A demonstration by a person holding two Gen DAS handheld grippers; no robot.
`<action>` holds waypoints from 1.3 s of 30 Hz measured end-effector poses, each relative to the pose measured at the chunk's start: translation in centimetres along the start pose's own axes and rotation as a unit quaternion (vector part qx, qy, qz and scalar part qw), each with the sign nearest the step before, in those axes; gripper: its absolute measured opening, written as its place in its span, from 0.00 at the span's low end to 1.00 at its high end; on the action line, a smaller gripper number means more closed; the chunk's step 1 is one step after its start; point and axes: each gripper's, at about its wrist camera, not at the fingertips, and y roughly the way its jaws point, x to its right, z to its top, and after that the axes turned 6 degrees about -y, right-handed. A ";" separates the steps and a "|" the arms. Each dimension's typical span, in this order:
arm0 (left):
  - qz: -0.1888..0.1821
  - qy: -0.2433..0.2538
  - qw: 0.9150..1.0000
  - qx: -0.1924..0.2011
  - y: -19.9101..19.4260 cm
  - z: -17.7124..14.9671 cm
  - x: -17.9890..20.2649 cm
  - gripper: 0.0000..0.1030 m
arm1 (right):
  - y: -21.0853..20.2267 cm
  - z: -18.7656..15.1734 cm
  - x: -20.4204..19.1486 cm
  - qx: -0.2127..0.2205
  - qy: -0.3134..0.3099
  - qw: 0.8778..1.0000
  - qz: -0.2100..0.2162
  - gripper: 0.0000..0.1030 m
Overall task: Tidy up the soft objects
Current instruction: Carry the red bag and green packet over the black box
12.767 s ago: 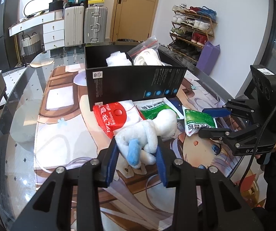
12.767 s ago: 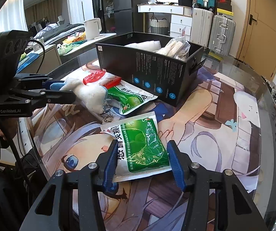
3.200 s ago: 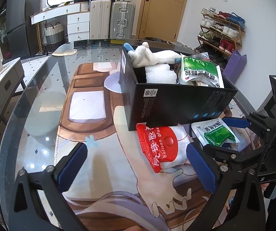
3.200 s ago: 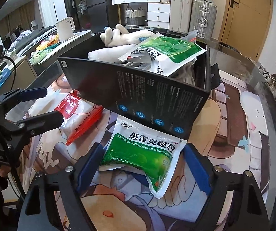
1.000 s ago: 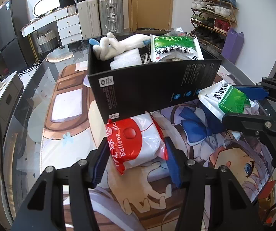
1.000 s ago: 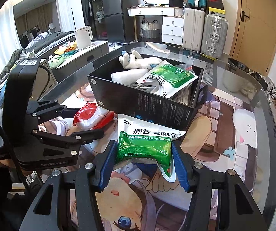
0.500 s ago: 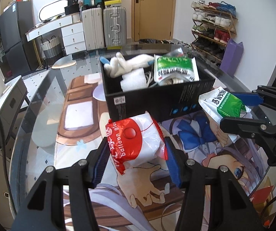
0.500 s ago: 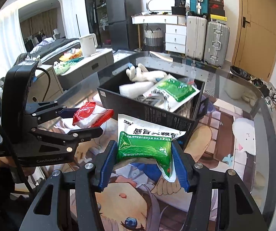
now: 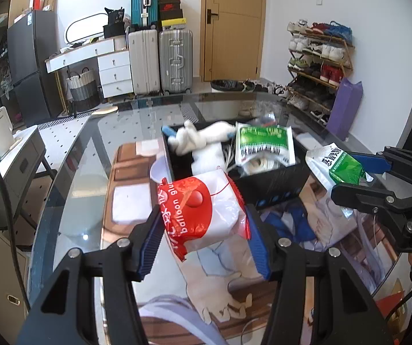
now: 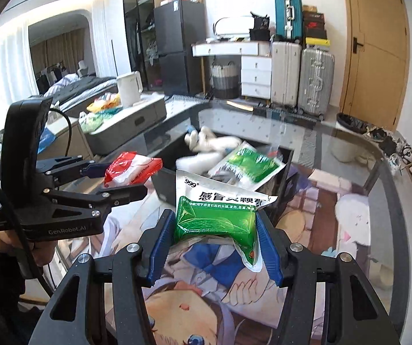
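Observation:
My left gripper is shut on a red-and-white balloon packet and holds it in the air before the black box. My right gripper is shut on a green-and-white medicine pouch, also raised above the table. The box holds a white plush toy, another green pouch and white soft items. In the right wrist view the left gripper with the red packet is at left; in the left wrist view the right gripper with its pouch is at right.
The box stands on a round glass table covered by an anime-print mat. Suitcases, a white drawer unit, a door and a shoe rack stand behind. A side desk with a kettle is at left.
Both grippers have risen with their packets, so the box now appears lower and farther. Earlier the plush toy and one green pouch went into the box.

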 end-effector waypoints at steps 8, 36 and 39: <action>-0.006 0.012 1.000 0.023 -0.3 1.8 0.7 0.53 | -1.0 1.2 0.6 0.020 -0.001 1.000 -0.018 0.55; 0.002 0.005 1.000 0.025 4.3 5.6 -1.3 0.53 | 5.2 5.0 1.8 -0.003 -0.043 0.998 -0.039 0.55; -0.002 0.006 1.000 0.022 4.9 5.6 -1.4 0.53 | 6.4 5.2 1.5 -0.013 -0.056 0.997 -0.043 0.55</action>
